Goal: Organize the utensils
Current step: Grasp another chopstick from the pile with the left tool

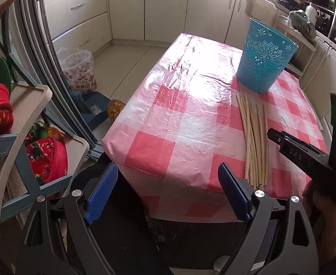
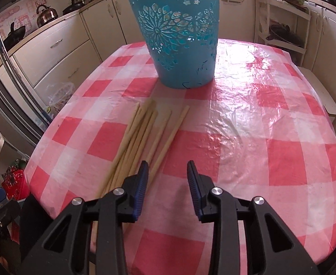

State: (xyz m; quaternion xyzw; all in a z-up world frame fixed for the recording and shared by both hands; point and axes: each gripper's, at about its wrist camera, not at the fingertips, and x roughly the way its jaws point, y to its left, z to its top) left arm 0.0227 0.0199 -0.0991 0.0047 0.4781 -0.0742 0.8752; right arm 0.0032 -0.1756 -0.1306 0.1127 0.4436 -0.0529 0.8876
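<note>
Several pale wooden chopsticks (image 1: 255,142) (image 2: 142,133) lie side by side on the red-and-white checked tablecloth (image 1: 179,114) (image 2: 259,137). Behind their far tips stands a blue perforated plastic holder (image 1: 264,64) (image 2: 179,39), upright. My right gripper (image 2: 168,167) hovers low over the chopsticks' near ends, its jaws partly apart with only tablecloth between them; the sticks lie just left of and under its left finger (image 2: 141,183). My left gripper (image 1: 168,169) is open wide and holds nothing, at the table's near left corner, left of the chopsticks. The right tool's black body (image 1: 305,153) shows in the left wrist view.
A shelf unit with red fabric items (image 1: 41,155) stands left of the table. A plastic-lined bin (image 1: 78,68) sits on the floor beyond. Cream cabinets (image 1: 126,11) line the walls, with a kettle (image 2: 46,13) on the counter and a white rack (image 2: 282,29) at the right.
</note>
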